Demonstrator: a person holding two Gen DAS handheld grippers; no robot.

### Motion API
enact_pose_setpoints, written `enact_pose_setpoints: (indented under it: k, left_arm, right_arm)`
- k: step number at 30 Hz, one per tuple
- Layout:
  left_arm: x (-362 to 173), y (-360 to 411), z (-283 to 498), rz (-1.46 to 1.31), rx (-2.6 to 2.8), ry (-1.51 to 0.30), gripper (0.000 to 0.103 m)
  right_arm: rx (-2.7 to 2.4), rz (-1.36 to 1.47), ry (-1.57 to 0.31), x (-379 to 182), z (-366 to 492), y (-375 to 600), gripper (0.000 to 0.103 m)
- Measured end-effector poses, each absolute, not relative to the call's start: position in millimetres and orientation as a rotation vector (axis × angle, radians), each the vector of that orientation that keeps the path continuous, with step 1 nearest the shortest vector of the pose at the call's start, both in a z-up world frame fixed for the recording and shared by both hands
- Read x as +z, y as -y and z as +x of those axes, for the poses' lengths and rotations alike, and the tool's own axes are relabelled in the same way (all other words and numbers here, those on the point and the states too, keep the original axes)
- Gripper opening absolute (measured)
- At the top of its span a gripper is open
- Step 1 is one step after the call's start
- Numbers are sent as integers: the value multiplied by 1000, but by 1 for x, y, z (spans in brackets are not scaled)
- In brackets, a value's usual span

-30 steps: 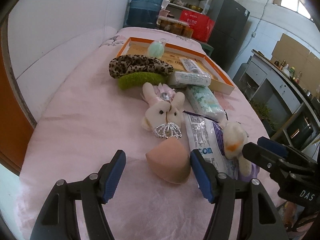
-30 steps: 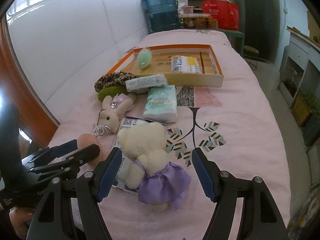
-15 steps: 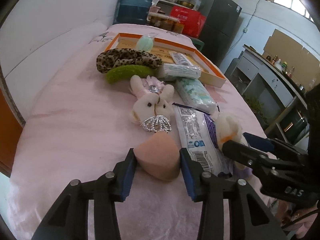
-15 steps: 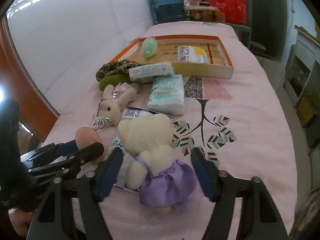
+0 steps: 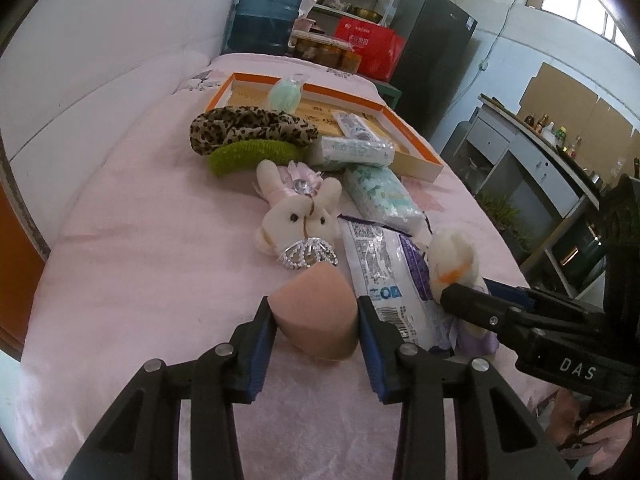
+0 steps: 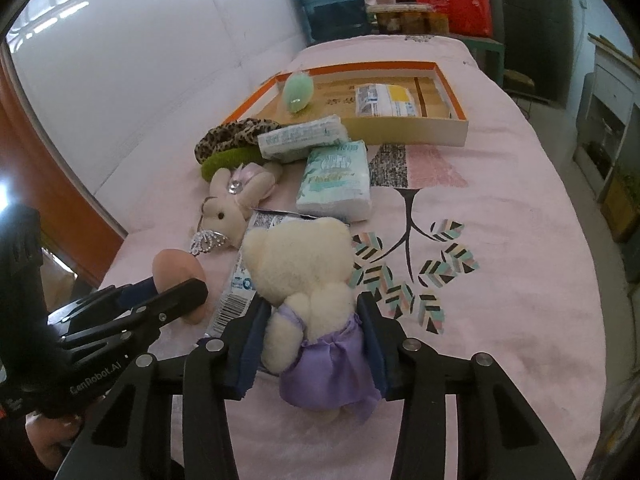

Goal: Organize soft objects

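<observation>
My left gripper is shut on a peach makeup sponge that rests on the pink bedcover. My right gripper is shut on a cream teddy bear in a purple dress; the bear also shows in the left wrist view. Ahead lie a plush bunny with a crown, a purple-white packet, two tissue packs, a green scrunchie and a leopard scrunchie. An orange-rimmed tray holds a green sponge and a packet.
A white padded wall runs along the left of the bed. A blue water jug, shelves, a red box and a dark fridge stand beyond the bed's far end. A grey counter stands at the right.
Both grippers have closed: the left onto the peach sponge, the right onto the teddy bear. Both have moved slightly forward over their objects.
</observation>
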State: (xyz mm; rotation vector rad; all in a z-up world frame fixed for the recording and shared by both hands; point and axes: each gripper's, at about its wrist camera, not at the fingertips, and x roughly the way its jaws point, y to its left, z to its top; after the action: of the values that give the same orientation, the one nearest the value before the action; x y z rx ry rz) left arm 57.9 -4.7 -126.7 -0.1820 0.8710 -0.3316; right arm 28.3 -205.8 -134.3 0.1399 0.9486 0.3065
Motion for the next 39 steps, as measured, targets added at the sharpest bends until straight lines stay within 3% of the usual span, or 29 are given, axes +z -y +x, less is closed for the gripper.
enact_pose_setpoints:
  k: [39]
  left_arm:
    - [-61,13,88,-121,-307,-756,41]
  right_arm:
    - [304,123,-815,-72,49,204,46]
